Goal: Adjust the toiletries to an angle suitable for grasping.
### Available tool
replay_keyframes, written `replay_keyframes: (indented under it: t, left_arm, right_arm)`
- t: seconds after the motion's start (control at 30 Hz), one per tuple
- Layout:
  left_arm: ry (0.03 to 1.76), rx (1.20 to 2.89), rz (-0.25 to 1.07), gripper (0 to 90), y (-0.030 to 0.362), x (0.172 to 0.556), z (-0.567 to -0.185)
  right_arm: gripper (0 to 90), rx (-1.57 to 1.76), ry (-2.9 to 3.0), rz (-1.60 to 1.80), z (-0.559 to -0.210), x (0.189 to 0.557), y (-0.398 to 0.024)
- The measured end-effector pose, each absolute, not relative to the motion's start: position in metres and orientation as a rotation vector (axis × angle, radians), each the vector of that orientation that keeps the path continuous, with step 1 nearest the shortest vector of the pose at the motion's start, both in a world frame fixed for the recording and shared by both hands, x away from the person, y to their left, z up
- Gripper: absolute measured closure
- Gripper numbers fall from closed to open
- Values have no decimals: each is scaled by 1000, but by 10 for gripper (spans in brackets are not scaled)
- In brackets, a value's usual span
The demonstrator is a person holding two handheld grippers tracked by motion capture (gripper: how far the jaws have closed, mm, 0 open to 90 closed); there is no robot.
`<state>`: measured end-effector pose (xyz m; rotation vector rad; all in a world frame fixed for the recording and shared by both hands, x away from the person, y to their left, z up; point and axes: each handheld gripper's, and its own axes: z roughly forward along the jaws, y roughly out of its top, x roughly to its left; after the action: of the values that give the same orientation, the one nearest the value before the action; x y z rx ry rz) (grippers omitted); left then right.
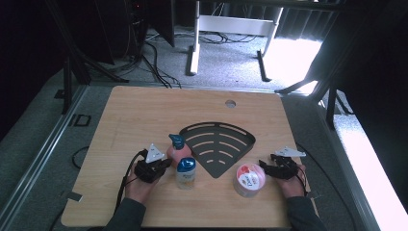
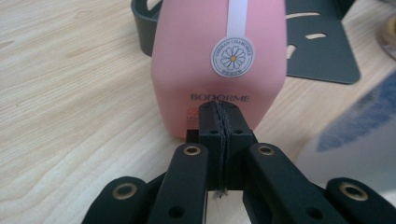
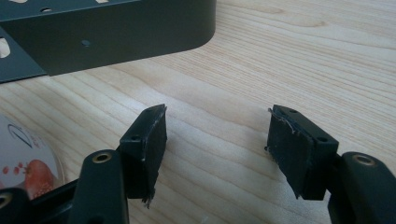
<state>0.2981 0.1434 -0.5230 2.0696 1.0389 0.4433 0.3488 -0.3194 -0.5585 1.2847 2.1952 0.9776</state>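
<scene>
Your left gripper [image 2: 219, 123]: jaws pressed together, empty. Pink bottle [image 2: 219, 60] stands upright dead ahead of tips, just beside or touching; can't tell which. On surface [image 1: 144, 115], near black corner rack [image 1: 219, 144]. Left hand nearer it. Right gripper [image 3: 217, 135]: jaws spread, empty, beside tub [image 1: 249, 179]. Count: two bottles, pink plus clear blue-capped [image 1: 185, 172]; one tub; one rack.

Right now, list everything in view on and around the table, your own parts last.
Table: one, light wood, centre.
Corner rack: one, dark slotted metal, mid-table.
Pink bottle: one, pink with teal cap, left of the rack, just ahead of the left gripper.
Clear bottle: one, blue cap, beside the pink bottle.
Round tub: one, red-and-white lid, near the right gripper.
Left gripper: black, jaws shut, empty.
Right gripper: black, jaws open, empty.
</scene>
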Motion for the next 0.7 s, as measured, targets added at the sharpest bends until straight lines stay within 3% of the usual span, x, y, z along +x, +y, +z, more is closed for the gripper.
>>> replay_keyframes:
  t: [0.7]
  left_arm:
    - [909,2139,381,896,140,250,-518]
  right_arm:
    - [372,1285,2195,978,-558,349,-319]
